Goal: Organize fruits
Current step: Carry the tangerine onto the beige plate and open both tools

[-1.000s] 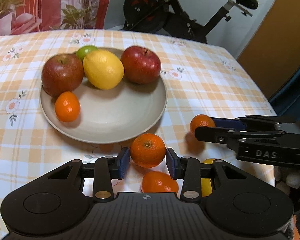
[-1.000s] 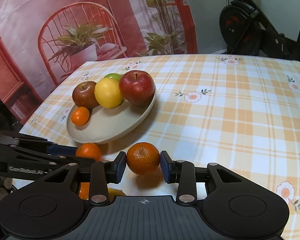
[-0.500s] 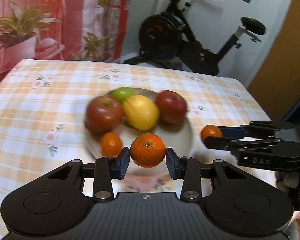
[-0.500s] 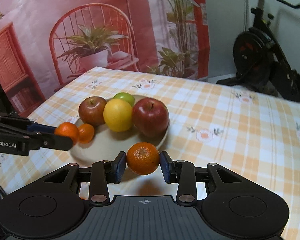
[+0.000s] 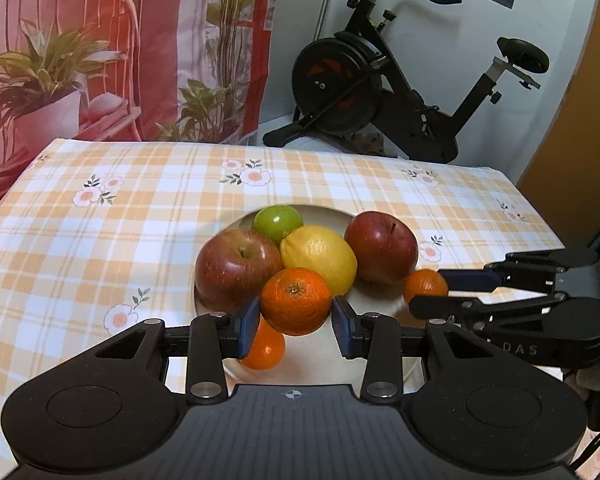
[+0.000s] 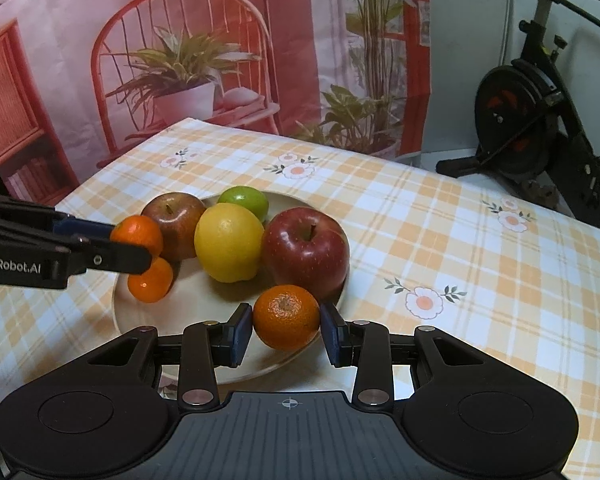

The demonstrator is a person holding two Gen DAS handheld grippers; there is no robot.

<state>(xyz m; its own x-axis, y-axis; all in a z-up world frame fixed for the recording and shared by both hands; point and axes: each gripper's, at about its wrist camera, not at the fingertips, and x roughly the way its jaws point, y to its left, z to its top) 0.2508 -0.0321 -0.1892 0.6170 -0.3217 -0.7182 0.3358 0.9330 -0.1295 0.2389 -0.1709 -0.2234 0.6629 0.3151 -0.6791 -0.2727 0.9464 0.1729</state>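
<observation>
A beige plate (image 5: 324,364) (image 6: 204,320) on the checked tablecloth holds two red apples (image 5: 238,266) (image 5: 382,246), a yellow lemon (image 5: 320,256), a green lime (image 5: 278,222) and a small mandarin (image 5: 266,350). My left gripper (image 5: 295,322) is shut on a mandarin (image 5: 296,300) and holds it above the plate's near left part. My right gripper (image 6: 287,330) is shut on another mandarin (image 6: 287,316) over the plate's right rim. Each gripper shows in the other's view, the right one (image 5: 430,288) and the left one (image 6: 134,238).
An exercise bike (image 5: 400,92) stands behind the table's far edge. A printed curtain with a chair and plants (image 6: 180,60) hangs at the back left. The tablecloth (image 6: 460,260) stretches bare to the right of the plate.
Both grippers have lifted their mandarins off the tablecloth and carried them forward over the plate. The loose fruit near the table's front edge has dropped out of view.
</observation>
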